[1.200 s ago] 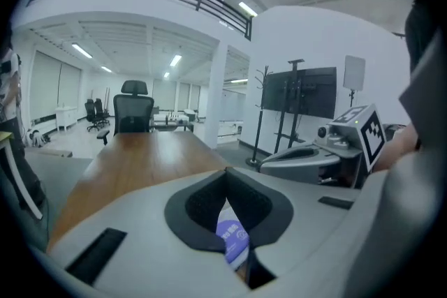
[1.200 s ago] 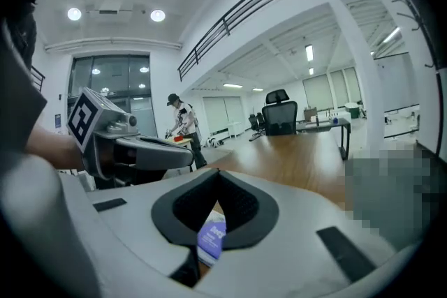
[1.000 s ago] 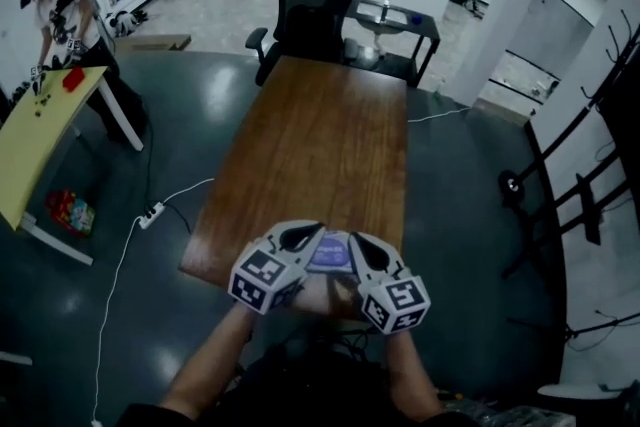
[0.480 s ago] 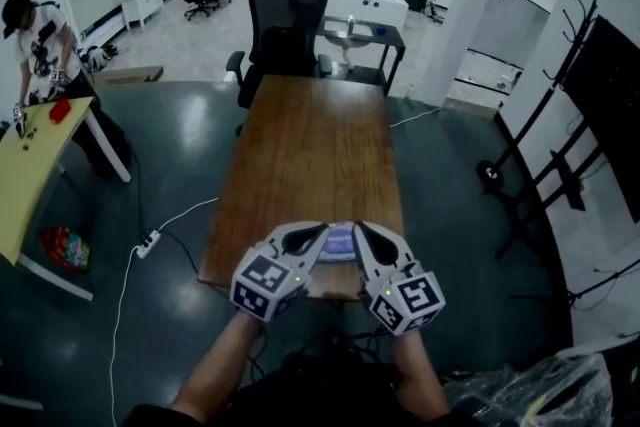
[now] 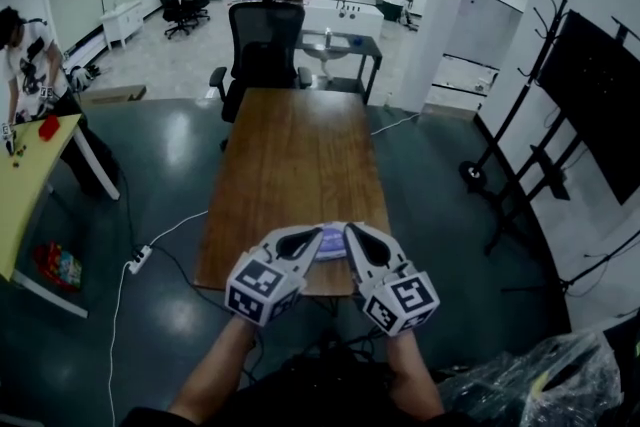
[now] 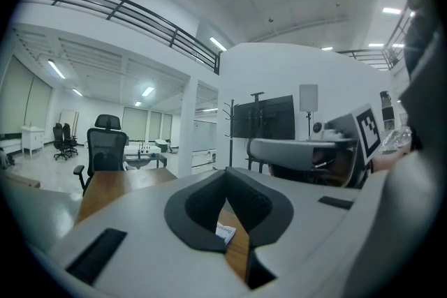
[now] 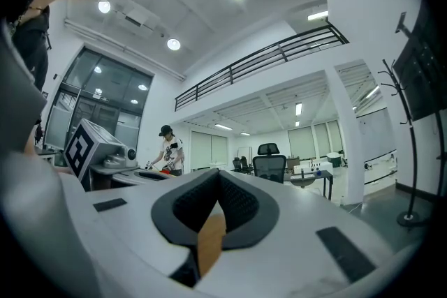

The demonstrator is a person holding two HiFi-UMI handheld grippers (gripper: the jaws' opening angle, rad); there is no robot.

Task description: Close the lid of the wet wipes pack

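Pack [image 5: 332, 246] between left claw [image 5: 314, 237], right claw [image 5: 353, 236] (closed)

Wipes pack [image 5: 333, 243] on table [image 5: 300, 165] near edge; chair [image 5: 262, 45] behind table.

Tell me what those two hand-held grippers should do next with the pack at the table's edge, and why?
Probably lower the right gripper a little onto the wet wipes pack. The pack lies at the near edge of the table between it and the left gripper; both pairs of fingers are shut, holding nothing. Whether it's open can't be seen, so go gently.
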